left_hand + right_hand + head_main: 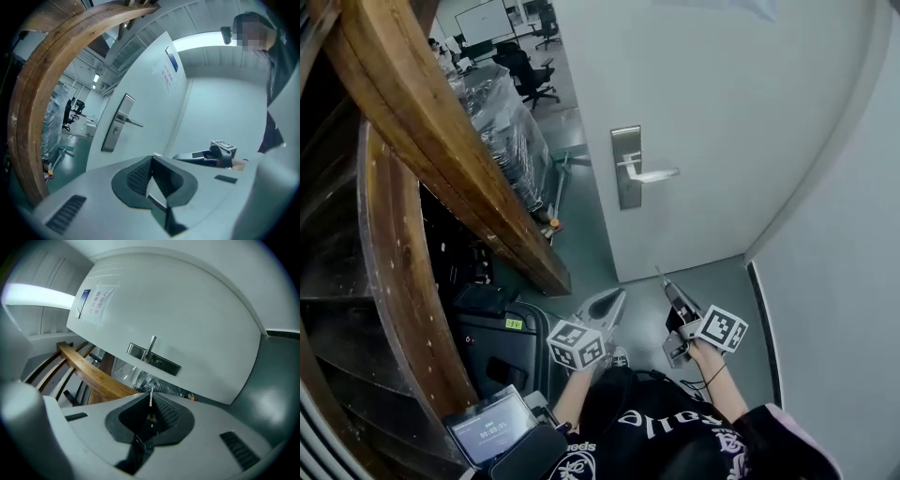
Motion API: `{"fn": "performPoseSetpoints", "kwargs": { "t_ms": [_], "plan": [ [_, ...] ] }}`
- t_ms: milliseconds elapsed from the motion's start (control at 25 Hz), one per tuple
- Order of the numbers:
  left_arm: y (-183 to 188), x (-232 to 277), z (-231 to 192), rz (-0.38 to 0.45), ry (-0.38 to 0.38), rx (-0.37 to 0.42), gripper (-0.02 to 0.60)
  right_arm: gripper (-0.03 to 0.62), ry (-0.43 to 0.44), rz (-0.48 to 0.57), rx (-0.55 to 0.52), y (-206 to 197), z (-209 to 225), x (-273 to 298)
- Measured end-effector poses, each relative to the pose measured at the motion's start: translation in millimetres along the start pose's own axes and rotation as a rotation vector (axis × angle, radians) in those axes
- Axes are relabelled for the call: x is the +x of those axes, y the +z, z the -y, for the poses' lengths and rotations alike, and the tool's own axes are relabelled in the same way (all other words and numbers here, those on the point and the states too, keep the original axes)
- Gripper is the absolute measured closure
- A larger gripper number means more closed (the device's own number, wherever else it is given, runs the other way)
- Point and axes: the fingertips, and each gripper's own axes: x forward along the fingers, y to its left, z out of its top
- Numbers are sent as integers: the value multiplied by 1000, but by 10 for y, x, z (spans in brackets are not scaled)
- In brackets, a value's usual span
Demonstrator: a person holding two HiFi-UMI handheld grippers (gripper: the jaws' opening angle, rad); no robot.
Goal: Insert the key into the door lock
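We see the right gripper (667, 284) clenched on the thin silver metal key (150, 397), blade sticking out past the jaw tips toward the tall brushed-steel lock plate (627, 169) on the white door (722, 112). The key is well short of the lock plate and below it in the head view, touching nothing. The left gripper (605, 302) is squeezed closed on nothing, down and slightly left of the lock plate.

We judge this as the approach, with insertion not begun. To do it well:
- aim the blade at the small round keyhole (116, 131) low on the lock plate, under the straight silver lever handle (652, 173)
- come in square to the lock plate, no sideways angle
- the lock plate lies nearly sideways in the right gripper view, so we reckon the gripper needs rolling to match blade to slot; slot direction is too small to tell
- grip firmly so the key doesn't pivot on contact
- stay below the lever, which juts out from the lock plate

Counts: one key, one door, one lock plate, one keyhole, one lever handle, two grippers
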Motion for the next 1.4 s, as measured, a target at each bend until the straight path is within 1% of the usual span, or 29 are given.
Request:
{"fn": "performPoseSetpoints", "kwargs": {
  "t_ms": [200, 400, 560, 640, 760, 840, 1040, 1120, 1400],
  "plan": [
    [120, 204, -389, -40, -56, 9, 577, 559, -15, 47, 31, 188, 61, 591],
    [109, 331, -683, -70, -69, -11, 577, 559, -6, 87, 75, 395, 152, 1096],
    [140, 443, -814, -67, -63, -26, 577, 559, -3, 104, 133, 529, 236, 1381],
    [171, 495, -840, -59, -57, -35, 577, 559, -2, 112, 182, 605, 281, 1507],
    [191, 566, -854, -61, -53, -36, 577, 559, 39, 123, 260, 733, 312, 1704],
    [201, 604, -871, -61, -45, -38, 577, 559, 56, 126, 274, 819, 328, 1828],
    [241, 630, -918, -55, -17, -41, 577, 559, 47, 120, 285, 934, 357, 2072],
    [240, 623, -931, -59, -8, -39, 577, 559, 56, 126, 298, 972, 376, 2142],
    [262, 578, -1037, -56, 20, -34, 577, 559, 84, 143, 361, 996, 427, 2282]
  ]
}}
